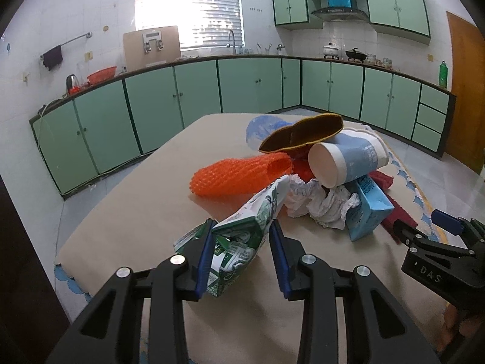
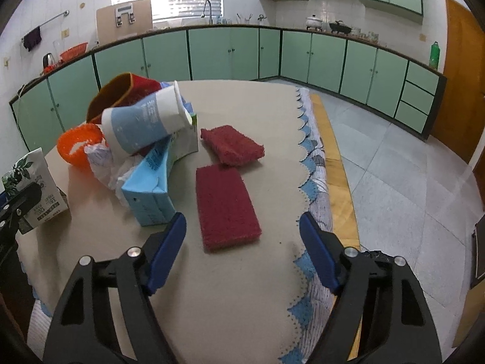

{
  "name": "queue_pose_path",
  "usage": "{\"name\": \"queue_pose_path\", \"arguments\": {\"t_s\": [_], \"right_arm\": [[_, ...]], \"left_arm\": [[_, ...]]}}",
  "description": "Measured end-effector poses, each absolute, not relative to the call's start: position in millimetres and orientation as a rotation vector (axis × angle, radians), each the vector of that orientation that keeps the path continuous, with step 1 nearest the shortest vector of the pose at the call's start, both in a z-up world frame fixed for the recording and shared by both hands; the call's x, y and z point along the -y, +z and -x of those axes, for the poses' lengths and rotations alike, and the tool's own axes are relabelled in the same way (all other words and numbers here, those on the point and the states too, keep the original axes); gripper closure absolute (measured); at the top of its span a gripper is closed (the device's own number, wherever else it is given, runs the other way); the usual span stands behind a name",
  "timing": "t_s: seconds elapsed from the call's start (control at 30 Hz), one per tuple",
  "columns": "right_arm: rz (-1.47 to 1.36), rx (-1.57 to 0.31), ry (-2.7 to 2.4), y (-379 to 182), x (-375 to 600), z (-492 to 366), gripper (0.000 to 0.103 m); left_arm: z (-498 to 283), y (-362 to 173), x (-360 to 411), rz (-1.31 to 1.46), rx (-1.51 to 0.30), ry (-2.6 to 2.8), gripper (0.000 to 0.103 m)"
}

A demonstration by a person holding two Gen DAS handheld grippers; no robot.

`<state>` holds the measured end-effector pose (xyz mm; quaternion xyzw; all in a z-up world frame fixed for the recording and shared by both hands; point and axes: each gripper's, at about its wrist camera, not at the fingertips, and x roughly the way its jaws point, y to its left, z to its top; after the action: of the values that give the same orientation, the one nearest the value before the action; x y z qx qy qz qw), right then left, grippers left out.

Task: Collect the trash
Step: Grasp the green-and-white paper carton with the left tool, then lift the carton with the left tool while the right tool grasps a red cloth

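Note:
My left gripper [image 1: 242, 224] is shut on a crushed green-and-white carton [image 1: 239, 242], which also shows at the left of the right wrist view [image 2: 33, 194]. Behind it is a pile: an orange foam net [image 1: 239, 173], crumpled white paper [image 1: 318, 203], a blue carton [image 1: 366, 209] and a tipped white-and-blue paper cup [image 1: 348, 160]. My right gripper [image 2: 242, 220] is open over the table, with a dark red scouring pad [image 2: 225, 209] lying flat between its fingers, untouched. A second red pad [image 2: 232, 145] lies farther back.
A red-and-brown fabric pouch [image 2: 121, 91] leans behind the cup. The beige tablecloth [image 2: 242, 288] ends in a scalloped blue edge [image 2: 306, 163] on the right, with tiled floor beyond. Green kitchen cabinets [image 1: 251, 85] line the far walls.

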<state>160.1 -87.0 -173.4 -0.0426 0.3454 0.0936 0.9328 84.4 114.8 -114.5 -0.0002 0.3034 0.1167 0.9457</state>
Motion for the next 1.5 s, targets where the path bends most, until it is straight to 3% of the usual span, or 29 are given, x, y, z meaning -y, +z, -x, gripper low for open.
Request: {"name": "queue_pose_path", "arguments": {"t_s": [0.33,0.5,1.5], "right_arm": [[0.1,-0.75,0.214,-180.2,84.3,-166.2,0.039],[0.118,-0.766,0.232,-181.7,80.2,-166.7,0.06],[0.01,-0.652,0.28,-108.7,124.9,-97.9,0.062]], "left_arm": [[-94.9,-123.8,-111.4,-0.005,-0.649,0.23,0.068],[-95.5,-126.2,-110.5,-0.002,-0.659,0.23,0.068],[-54.7,-70.3,-67.0,0.0,-0.531,0.118,0.068]]}}
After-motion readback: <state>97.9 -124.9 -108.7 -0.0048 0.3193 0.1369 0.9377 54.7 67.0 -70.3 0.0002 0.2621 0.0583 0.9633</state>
